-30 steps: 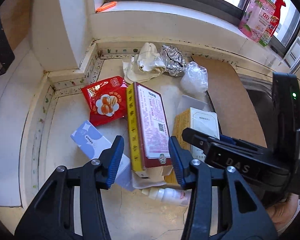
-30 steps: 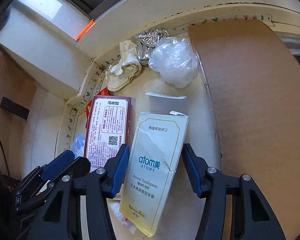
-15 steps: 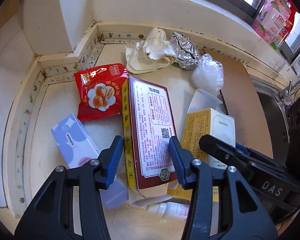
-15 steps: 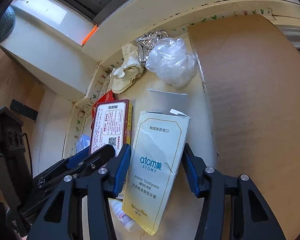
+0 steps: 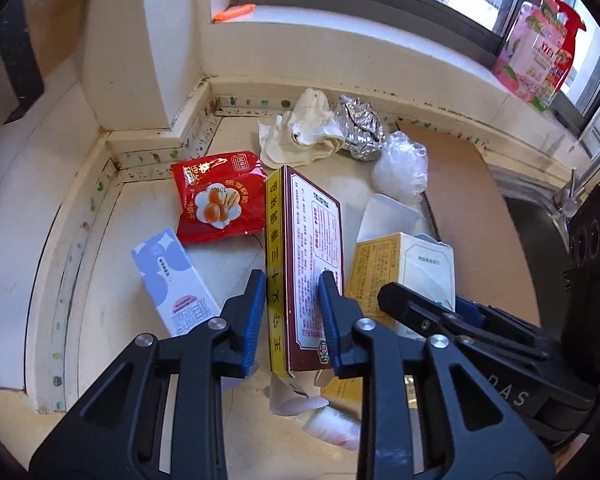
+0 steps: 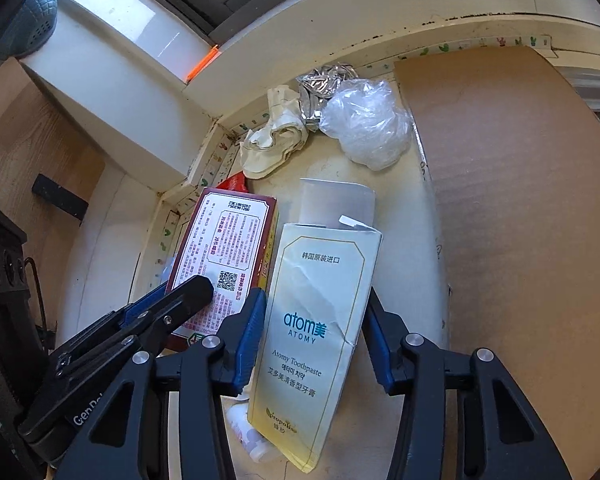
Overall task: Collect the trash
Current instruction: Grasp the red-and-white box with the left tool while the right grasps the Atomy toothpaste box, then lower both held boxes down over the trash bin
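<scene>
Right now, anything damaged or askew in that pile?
Yes. The toothpaste box is creased and torn along one edge, its top flap hanging open. The red box sits tilted up on one long edge in the left gripper, not flat.

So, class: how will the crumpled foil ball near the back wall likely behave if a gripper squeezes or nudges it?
The crumpled foil ball looks hollow and creased, so it probably crushes rather than resists. It seems light for its size and may skid. Its lumpy shape should stop it rolling far.
</scene>
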Demonstrator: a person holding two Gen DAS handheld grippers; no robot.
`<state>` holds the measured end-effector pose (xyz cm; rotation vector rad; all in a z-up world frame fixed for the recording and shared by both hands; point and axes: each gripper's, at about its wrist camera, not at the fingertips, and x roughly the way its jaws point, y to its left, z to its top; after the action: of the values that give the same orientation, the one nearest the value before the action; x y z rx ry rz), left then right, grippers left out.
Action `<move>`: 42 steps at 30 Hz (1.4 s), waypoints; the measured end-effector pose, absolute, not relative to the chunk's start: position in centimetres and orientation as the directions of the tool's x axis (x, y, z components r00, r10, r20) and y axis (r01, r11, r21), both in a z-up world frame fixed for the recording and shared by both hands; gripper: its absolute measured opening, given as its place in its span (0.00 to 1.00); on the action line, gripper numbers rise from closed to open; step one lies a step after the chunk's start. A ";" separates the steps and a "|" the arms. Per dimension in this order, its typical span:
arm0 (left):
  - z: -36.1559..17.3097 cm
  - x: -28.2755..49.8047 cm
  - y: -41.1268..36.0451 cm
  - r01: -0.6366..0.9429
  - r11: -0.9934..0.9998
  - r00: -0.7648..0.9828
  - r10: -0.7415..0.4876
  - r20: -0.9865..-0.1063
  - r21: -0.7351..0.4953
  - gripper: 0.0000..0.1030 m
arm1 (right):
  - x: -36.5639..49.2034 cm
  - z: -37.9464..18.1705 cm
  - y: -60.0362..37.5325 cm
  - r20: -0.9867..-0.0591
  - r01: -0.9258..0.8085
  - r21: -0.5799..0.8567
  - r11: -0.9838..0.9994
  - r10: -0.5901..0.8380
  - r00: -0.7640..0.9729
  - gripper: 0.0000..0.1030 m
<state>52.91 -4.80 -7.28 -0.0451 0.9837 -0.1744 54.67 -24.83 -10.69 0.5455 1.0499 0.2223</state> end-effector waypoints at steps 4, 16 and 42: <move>-4.9 50.8 -4.3 0.124 0.985 0.567 -0.168 -0.806 -0.118 0.22 | 53.1 -8.2 -24.3 -0.749 0.043 0.509 0.859 0.418 0.514 0.45; 3.3 36.2 -3.6 0.207 0.975 0.644 -0.199 -0.739 -0.082 0.22 | 40.9 1.6 -23.7 -0.699 -0.107 0.437 0.893 0.413 0.584 0.45; -16.3 7.8 -2.8 0.262 0.932 0.361 -0.336 -0.870 -0.251 0.22 | 3.4 -12.6 -18.3 -0.785 -0.409 0.065 0.910 0.300 0.543 0.45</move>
<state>7.83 -2.75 -16.29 -0.0736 1.1383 -0.3859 3.38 -18.26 -12.65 -0.1316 0.9042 0.4220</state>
